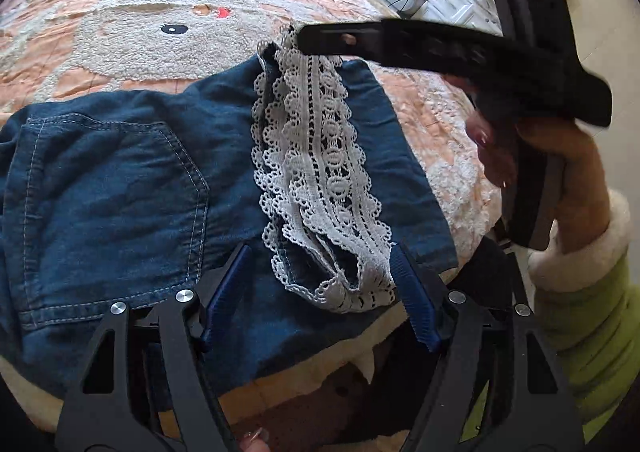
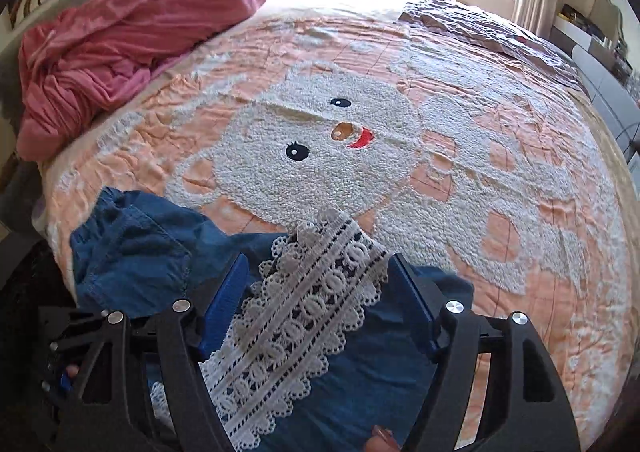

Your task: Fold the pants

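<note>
Dark blue denim pants [image 1: 120, 179] with a white lace hem [image 1: 320, 155] lie folded near the front edge of the bed. My left gripper [image 1: 320, 256] is open just above them, and the end of the lace strip lies loose between its blue pads. In the right wrist view my right gripper [image 2: 318, 272] is open too. It hovers over the lace hem [image 2: 304, 316] and the denim [image 2: 136, 252], and its pads do not press on the cloth. One black finger [image 1: 344, 39] of the right gripper crosses the far end of the lace.
The pants rest on a peach quilt with a white rabbit design [image 2: 320, 139]. A crumpled pink blanket [image 2: 120, 31] lies at the far left of the bed, and a grey quilted cover [image 2: 480, 23] at the far right. A hand in a green sleeve [image 1: 580, 312] holds the right gripper.
</note>
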Tool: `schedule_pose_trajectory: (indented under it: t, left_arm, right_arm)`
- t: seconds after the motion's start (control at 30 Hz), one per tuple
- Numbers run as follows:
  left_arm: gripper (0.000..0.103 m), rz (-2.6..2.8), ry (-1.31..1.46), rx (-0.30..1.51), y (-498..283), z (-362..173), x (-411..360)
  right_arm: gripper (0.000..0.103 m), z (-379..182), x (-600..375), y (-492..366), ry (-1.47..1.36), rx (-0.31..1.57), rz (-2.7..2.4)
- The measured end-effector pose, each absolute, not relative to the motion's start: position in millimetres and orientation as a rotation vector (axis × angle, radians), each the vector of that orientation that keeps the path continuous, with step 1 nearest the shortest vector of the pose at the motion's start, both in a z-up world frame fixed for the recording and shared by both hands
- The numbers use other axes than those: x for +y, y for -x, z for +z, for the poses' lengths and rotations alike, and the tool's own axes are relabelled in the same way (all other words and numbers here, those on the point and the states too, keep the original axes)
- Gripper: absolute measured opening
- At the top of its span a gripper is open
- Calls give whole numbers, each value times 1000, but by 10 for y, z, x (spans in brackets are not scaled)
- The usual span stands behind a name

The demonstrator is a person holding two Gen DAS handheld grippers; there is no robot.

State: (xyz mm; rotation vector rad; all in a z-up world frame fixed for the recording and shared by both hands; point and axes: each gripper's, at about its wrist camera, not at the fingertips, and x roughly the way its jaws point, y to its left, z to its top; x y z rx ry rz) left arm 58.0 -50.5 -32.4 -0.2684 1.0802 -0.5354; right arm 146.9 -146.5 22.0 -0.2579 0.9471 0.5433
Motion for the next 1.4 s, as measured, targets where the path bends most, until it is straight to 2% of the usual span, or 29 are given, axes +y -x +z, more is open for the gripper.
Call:
schedule_pose_trajectory:
  t: [0.1, 0.17, 0.2, 0.23, 0.33, 0.53, 0.73, 0.87, 0.9, 0.93, 1.17, 1.2, 1.3, 1.4]
  left_arm:
    - [51, -515, 241, 1084, -599, -351, -599]
    - [44, -504, 222, 1078, -606, -361, -628]
    - [35, -506, 217, 1081, -608, -373, -643]
    - [29, -509, 206, 1083, -613, -383, -657]
    - [18, -514, 185, 1066, -614, -379, -671]
    - [15, -531, 181, 1047, -507, -320, -639]
    - [15, -493, 124, 1014, -354, -304, -660]
    - [18, -490, 135, 1042, -298, -394, -651]
    - [20, -491, 141, 1043, -302, -381, -628]
    - [21, -493, 140, 1041, -290, -379, -622]
    - [31, -497, 143, 1036, -226, -350, -567]
    - [32, -491, 136, 1028, -195, -329, -552]
    - [33, -472, 130, 994, -102, -218, -521]
    - [33, -474, 100, 946, -42, -62, -563]
  right_arm:
    - [69, 44, -1250, -1664, 368, 979, 487]
    - [48, -100, -1217, -1742, 395, 1022, 479]
    - [33, -166, -1200, -1753, 404, 1043, 498]
    - [25, -212, -1191, -1754, 404, 1056, 515]
    - [17, -197, -1283, -1708, 364, 1030, 519]
    - [16, 146, -1438, -1575, 200, 965, 597]
    - [17, 102, -1128, -1517, 295, 950, 580]
    - [31, -95, -1037, -1540, 283, 984, 605]
    - [38, -63, -1079, -1533, 250, 972, 620]
    - [39, -9, -1134, -1525, 214, 959, 637]
    - [40, 336, -1642, -1460, 55, 875, 643]
    - [39, 317, -1662, -1461, 55, 883, 650]
    - [29, 175, -1598, -1440, 93, 931, 700]
    - [28, -80, -1435, -1439, 165, 1019, 738]
